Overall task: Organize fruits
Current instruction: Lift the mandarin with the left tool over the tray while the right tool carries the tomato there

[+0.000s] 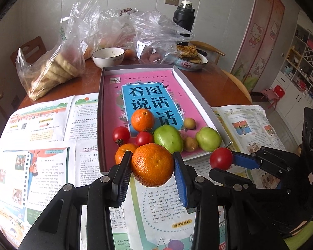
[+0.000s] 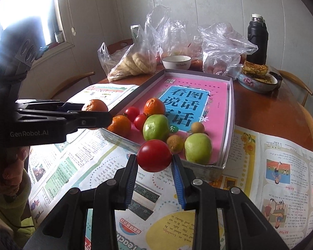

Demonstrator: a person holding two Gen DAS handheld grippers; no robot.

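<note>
The left gripper (image 1: 152, 164) points down at a slant toward the tabletop (image 1: 219, 87), and its jaws are closed on a big orange (image 1: 152, 164). The orange hangs clear above the newspapers (image 1: 41, 166), just in front of the near edge of the tray (image 1: 200, 102). In the right wrist view this same gripper comes in from the left side, approx. level, w/ the orange at its tip and a hand (image 2: 12, 166) below it.

The right gripper (image 2: 154, 156) is tilted down in a similar way; its jaws grip a red tomato (image 2: 154, 155), also held over the newspapers, near the front corner of the tray (not touching it, as far as I can see).

Inside the tray, on a pink book (image 1: 148, 95), the other fruit is gathered at the near end: two smaller oranges, two small tomatoes, two green fruits (image 1: 168, 138) and two small brown fruits. Behind the tray stand a white bowl (image 1: 108, 57), plastic bags (image 1: 52, 66), a plate of flatbread (image 1: 191, 59) and a dark flask (image 1: 184, 16).
</note>
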